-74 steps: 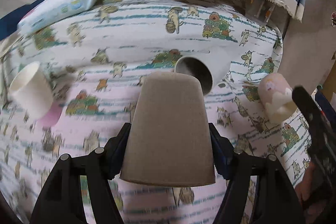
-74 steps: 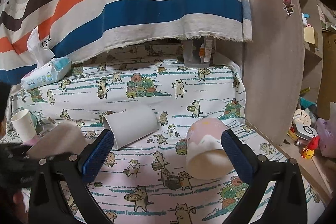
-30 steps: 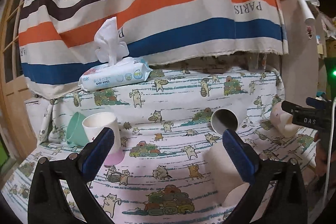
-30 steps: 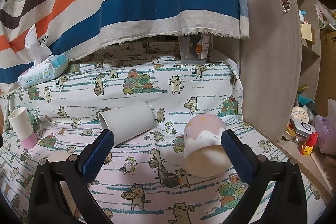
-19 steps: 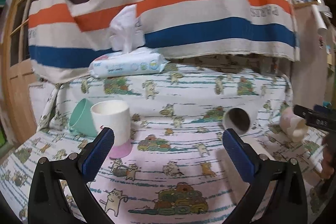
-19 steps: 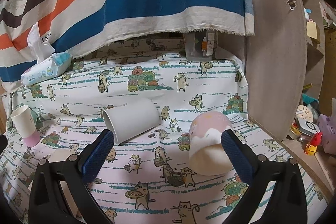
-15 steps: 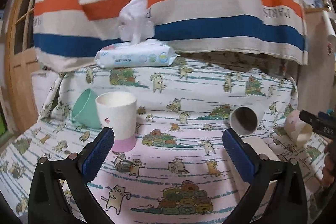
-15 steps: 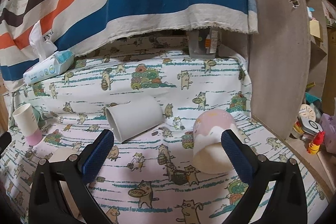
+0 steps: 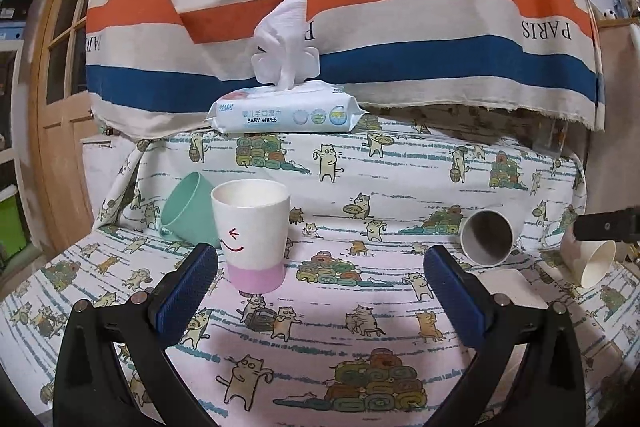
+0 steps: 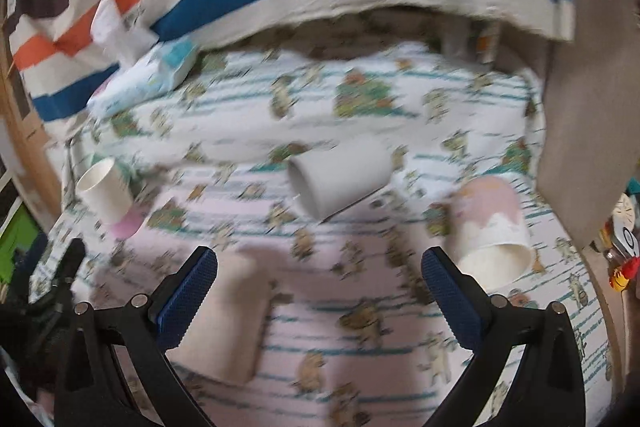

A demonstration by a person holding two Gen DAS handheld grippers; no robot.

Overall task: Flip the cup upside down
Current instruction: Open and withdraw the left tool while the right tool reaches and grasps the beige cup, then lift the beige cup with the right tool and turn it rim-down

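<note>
Both tools gape empty; smiley cup (image 9: 251, 235) stands upright just beyond left tool (image 9: 320, 287).

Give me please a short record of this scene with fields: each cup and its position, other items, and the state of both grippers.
smiley cup: upright, mouth up, pink base on the cloth
green cup: tilted, behind and left of the smiley cup
grey cup: on its side, mouth toward the cameras
beige cup: mouth down, wide end on the cloth
pink-top cup: tilted, mouth lifted off the cloth
baby wipes pack: at the back, one wipe sticking up
left gripper: jaws open, empty
right gripper: jaws open, empty; its view is blurred
</note>
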